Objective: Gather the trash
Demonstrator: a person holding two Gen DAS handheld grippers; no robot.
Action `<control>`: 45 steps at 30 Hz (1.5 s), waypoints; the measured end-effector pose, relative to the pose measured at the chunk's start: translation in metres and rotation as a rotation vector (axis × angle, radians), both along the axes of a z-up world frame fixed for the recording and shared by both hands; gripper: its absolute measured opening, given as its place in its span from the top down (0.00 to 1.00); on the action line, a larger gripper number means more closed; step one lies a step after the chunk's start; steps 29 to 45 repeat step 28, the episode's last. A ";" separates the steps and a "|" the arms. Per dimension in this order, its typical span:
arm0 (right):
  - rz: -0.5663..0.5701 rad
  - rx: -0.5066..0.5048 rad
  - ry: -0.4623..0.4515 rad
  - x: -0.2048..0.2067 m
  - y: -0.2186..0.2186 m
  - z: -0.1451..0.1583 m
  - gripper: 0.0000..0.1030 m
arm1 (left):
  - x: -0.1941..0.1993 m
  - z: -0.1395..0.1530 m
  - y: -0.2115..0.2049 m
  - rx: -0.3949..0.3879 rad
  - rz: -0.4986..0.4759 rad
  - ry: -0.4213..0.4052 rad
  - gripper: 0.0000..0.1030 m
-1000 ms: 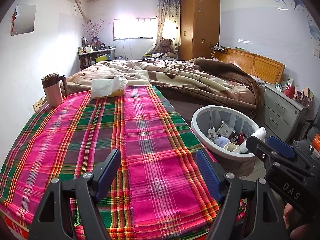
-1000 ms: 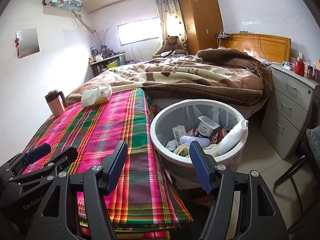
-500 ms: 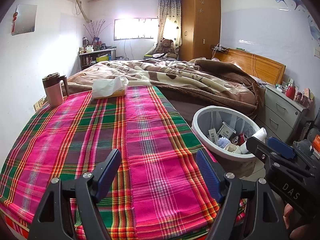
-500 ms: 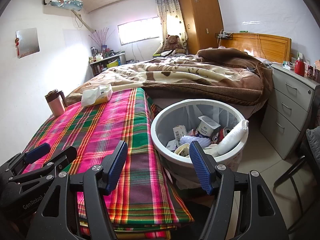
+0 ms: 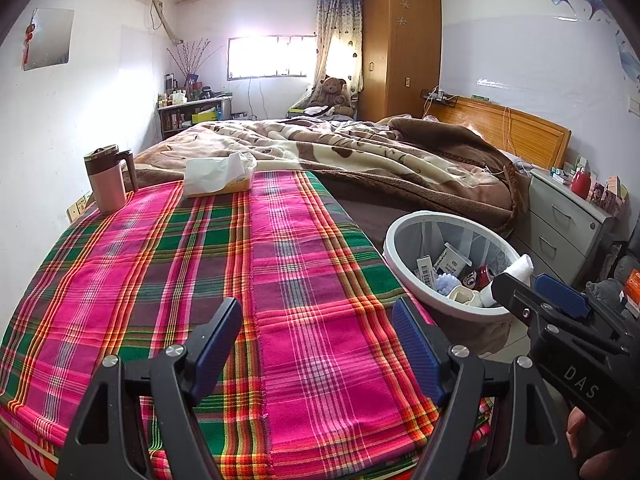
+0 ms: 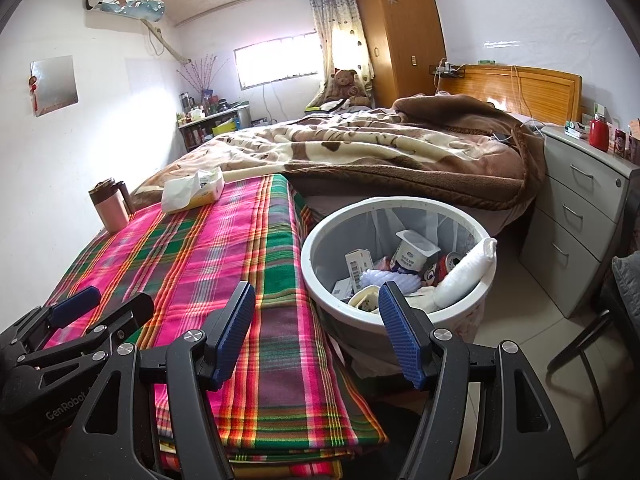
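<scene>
A white round bin stands on the floor just right of a table under a pink and green plaid cloth. Inside it lie a yogurt cup, a small barcode carton, a red can and a white paper roll leaning on the rim. My left gripper hangs open over the cloth with nothing between its fingers. My right gripper is open too, empty, at the bin's near rim. Each gripper shows at the edge of the other's view.
At the table's far end stand a pink lidded mug and a tissue pack. Behind lies a bed with a brown blanket. A grey drawer chest stands right of the bin, and a dark chair frame at the far right.
</scene>
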State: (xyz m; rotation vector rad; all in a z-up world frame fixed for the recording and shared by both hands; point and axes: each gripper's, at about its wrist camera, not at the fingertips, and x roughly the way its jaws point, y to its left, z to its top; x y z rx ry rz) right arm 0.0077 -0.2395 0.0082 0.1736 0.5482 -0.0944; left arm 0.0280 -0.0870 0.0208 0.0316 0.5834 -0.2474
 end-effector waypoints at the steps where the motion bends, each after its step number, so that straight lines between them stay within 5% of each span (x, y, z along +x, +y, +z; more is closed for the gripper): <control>1: 0.000 0.000 0.000 0.000 0.000 0.000 0.36 | 0.000 0.000 0.000 0.000 0.000 0.000 0.23; 45: -0.005 0.004 0.008 0.000 0.000 -0.001 0.36 | 0.001 -0.002 0.003 -0.009 0.032 0.004 0.23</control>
